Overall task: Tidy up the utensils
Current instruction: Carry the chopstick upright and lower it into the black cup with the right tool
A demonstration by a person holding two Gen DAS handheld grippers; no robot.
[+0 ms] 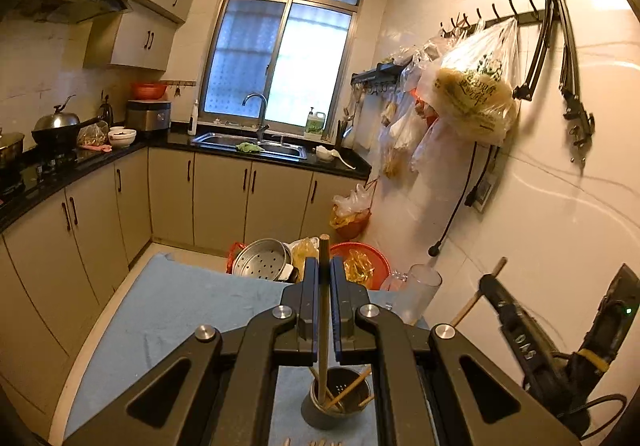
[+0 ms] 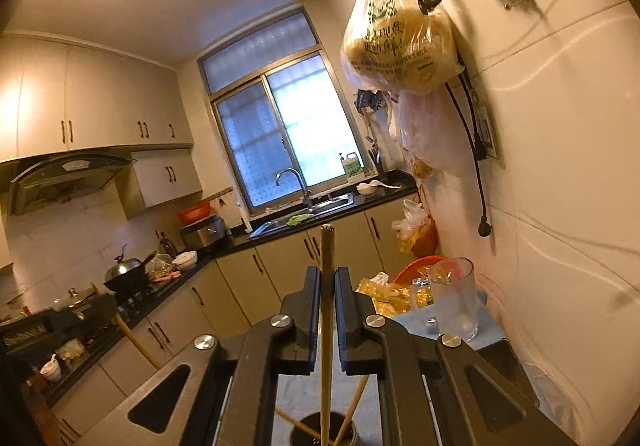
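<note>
Left gripper (image 1: 324,278): jaws pinched tight on one chopstick (image 1: 323,310), stick upright, lower end down inside holder (image 1: 340,402).
Right gripper (image 2: 328,286): jaws likewise clamped on a second chopstick (image 2: 326,326), upright, lower end in the same holder (image 2: 324,432).
Holder: dark perforated cup on blue cloth (image 1: 168,310), below both grippers; a few more chopsticks lean in it.
Glass (image 2: 454,298): clear mug, standing on cloth near the wall, right of the grippers.
Steamer (image 1: 262,260): metal, perforated, just past the cloth's far edge, beside red basin (image 1: 366,260).
Far end: sink (image 1: 252,144) under window (image 1: 280,58); bagged goods hang on wall hooks.
</note>
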